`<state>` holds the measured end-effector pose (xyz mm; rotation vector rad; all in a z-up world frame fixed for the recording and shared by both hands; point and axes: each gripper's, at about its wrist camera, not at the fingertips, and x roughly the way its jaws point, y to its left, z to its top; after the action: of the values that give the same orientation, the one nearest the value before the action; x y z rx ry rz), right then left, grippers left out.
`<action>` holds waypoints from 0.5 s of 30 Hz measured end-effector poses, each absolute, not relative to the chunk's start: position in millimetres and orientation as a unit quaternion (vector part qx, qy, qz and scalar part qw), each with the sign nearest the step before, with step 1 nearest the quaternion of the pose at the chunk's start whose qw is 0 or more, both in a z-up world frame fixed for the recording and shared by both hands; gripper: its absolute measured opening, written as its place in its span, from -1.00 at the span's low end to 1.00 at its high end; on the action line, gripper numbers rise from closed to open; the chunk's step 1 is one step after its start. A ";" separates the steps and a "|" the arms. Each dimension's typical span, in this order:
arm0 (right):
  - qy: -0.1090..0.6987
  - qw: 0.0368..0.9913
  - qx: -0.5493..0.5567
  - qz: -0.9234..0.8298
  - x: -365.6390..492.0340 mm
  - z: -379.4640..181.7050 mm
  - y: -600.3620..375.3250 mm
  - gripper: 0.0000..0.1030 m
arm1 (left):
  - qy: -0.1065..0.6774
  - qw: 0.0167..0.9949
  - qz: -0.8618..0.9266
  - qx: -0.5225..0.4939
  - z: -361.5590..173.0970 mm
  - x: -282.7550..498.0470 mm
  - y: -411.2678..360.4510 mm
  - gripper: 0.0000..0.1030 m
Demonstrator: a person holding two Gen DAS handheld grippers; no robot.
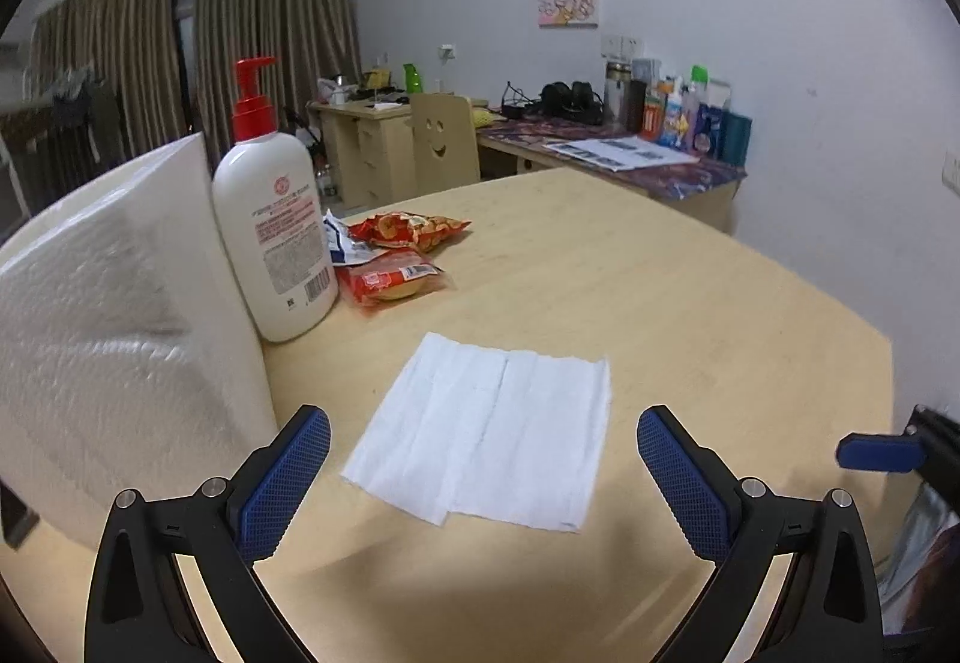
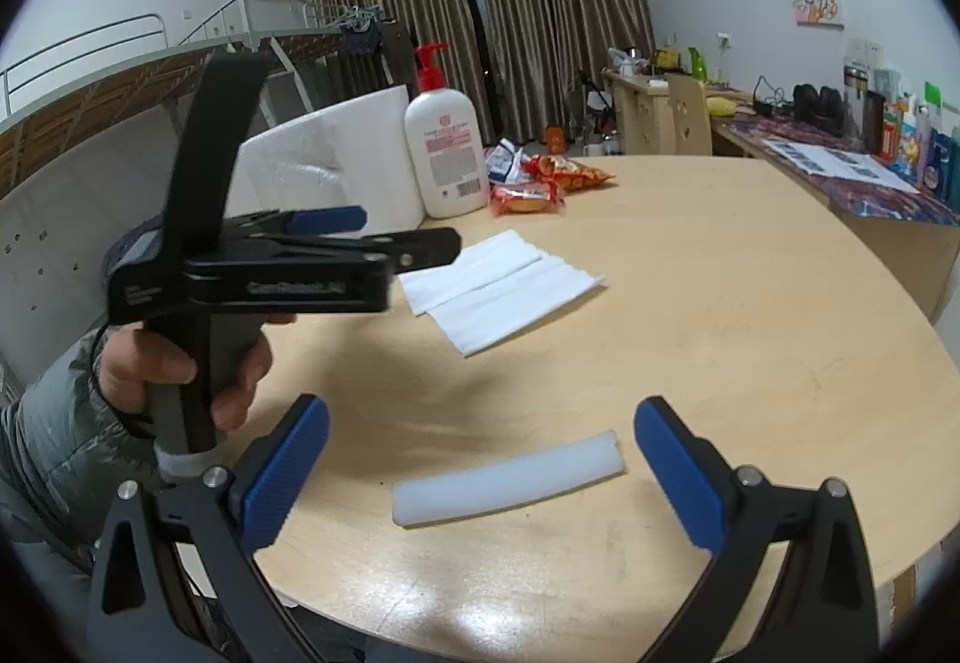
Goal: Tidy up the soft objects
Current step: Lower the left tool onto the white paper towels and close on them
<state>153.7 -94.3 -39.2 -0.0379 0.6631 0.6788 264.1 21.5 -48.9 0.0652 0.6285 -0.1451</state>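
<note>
A white paper towel [image 1: 486, 438] lies flat and partly folded on the round wooden table [image 1: 690, 303], just ahead of my open left gripper [image 1: 483, 477], whose blue pads hover over its near edge. In the right wrist view the same towel [image 2: 498, 288] lies further out. A white foam strip [image 2: 507, 480] rests on the table between the spread fingers of my open right gripper [image 2: 480, 474], touching neither pad. The left gripper [image 2: 336, 237] shows there from the side, held by a hand [image 2: 180, 369] in a grey sleeve.
A large paper towel roll [image 1: 120, 339] stands close on the left, beside a white lotion bottle with a red pump [image 1: 276, 237]. Red snack packets [image 1: 402, 255] lie behind the towel. A cluttered desk [image 1: 630, 147] and a wooden chair [image 1: 441, 138] stand beyond the table.
</note>
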 end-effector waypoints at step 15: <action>0.356 0.870 -0.013 0.342 168.8 -61.5 -93.1 1.00 | 0.349 0.930 -0.117 0.023 -71.6 303.7 26.8 0.77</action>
<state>168.8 -93.1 -61.5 -0.0271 0.7438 0.7160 303.7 26.8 -71.6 0.0481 0.7139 -0.2390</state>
